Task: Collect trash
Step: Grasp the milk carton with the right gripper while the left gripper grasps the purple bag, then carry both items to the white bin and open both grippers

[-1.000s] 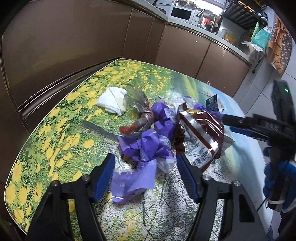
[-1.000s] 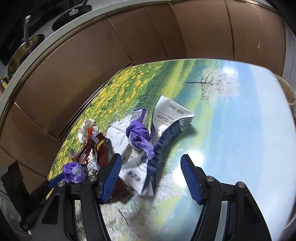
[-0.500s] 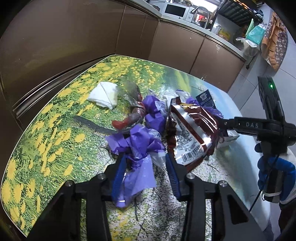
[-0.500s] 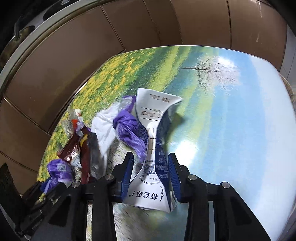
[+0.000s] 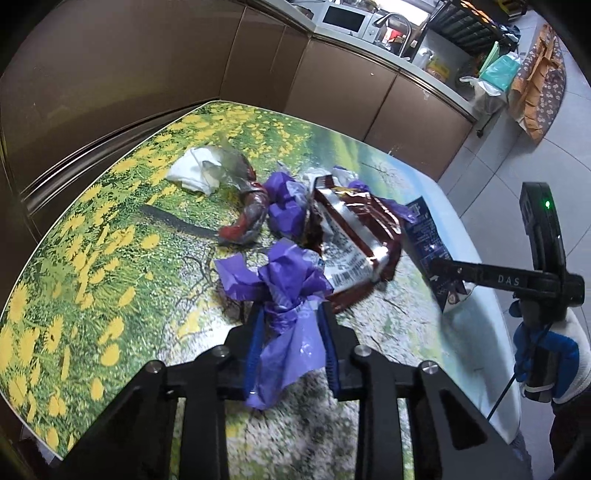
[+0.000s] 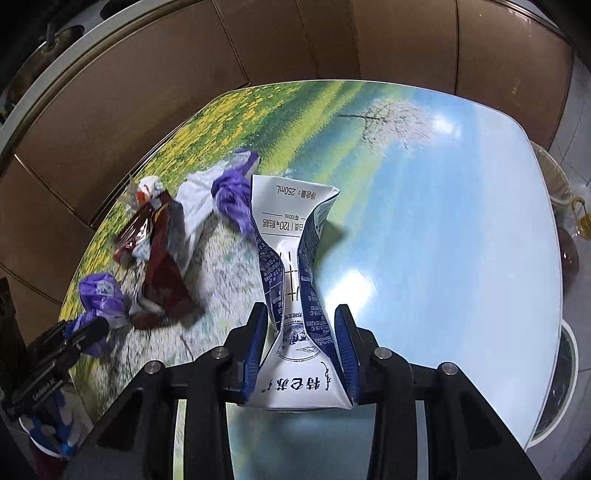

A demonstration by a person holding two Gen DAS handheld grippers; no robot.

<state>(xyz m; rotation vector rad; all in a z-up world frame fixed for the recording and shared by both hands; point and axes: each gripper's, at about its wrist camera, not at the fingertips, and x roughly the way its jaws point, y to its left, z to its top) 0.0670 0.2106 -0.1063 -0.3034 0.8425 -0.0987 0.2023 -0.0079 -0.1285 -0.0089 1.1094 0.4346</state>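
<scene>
My left gripper (image 5: 290, 314) is shut on a crumpled purple plastic bag (image 5: 280, 291), held just above the table. My right gripper (image 6: 301, 314) is shut on a squashed blue-and-white milk carton (image 6: 291, 258), lifted off the table; the carton also shows in the left wrist view (image 5: 428, 240). On the table lie a dark red snack bag (image 5: 354, 236), a red-and-clear wrapper (image 5: 247, 206), a white tissue (image 5: 192, 171) and more purple wrappers (image 5: 284, 206). The same pile shows in the right wrist view, with the snack bag (image 6: 162, 266) and a purple wrapper (image 6: 232, 195).
The table (image 5: 92, 236) has a flower-meadow print, with brown cabinets (image 5: 122, 74) close behind it. A kitchen counter with a microwave (image 5: 343, 18) stands at the back. A bin rim (image 6: 554, 181) and a bottle (image 6: 581, 218) sit past the table's right edge.
Both grippers closed from open: the left on the purple bag, the right on the milk carton. Both pieces have been lifted, and the carton is squeezed at its middle.
</scene>
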